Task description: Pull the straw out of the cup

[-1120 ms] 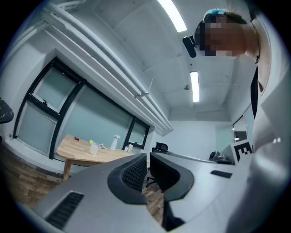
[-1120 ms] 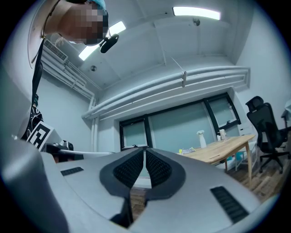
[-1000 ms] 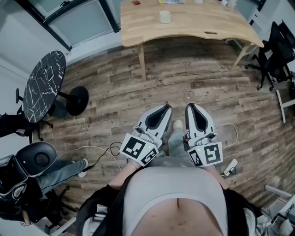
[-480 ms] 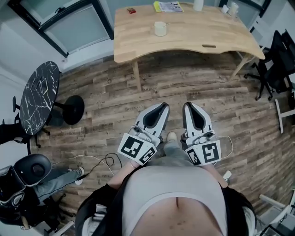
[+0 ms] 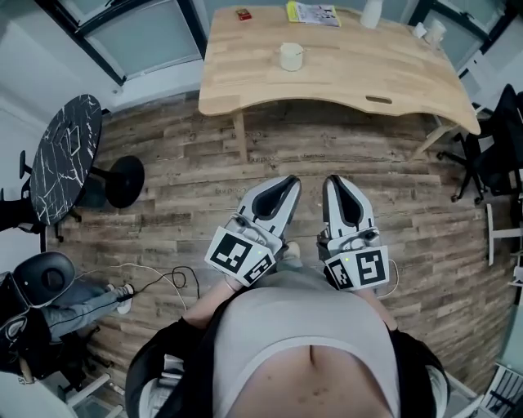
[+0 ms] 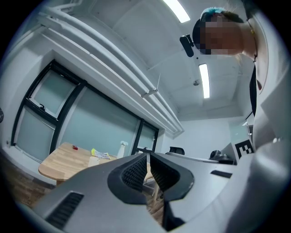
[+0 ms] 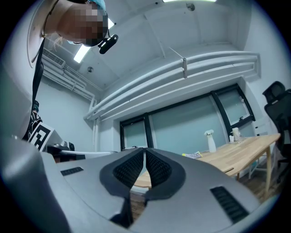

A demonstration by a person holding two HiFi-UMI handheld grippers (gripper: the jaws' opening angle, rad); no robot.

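A pale cup (image 5: pixel 291 55) stands on the wooden table (image 5: pixel 368 77) at the far side of the room; I cannot make out a straw in it at this distance. Both grippers are held close to the person's body, side by side over the wood floor and well short of the table. The left gripper (image 5: pixel 292 181) is shut with nothing between its jaws. Beside it the right gripper (image 5: pixel 333 180) is shut and empty too. In the left gripper view the closed jaws (image 6: pixel 148 154) point towards the table and the cup (image 6: pixel 94 160). The right gripper (image 7: pixel 144 150) faces the windows.
On the table lie a yellow booklet (image 5: pixel 315 12), a small red thing (image 5: pixel 243 13) and a white spray bottle (image 5: pixel 372 12). A round black marble table (image 5: pixel 69 155) stands at the left, black office chairs (image 5: pixel 500 139) at the right. A cable (image 5: pixel 163 273) lies on the floor beside a seated person (image 5: pixel 37 314).
The person has walked towards the wooden table, which now shows more fully at the top of the view. Both grippers travelled along together and stayed shut.
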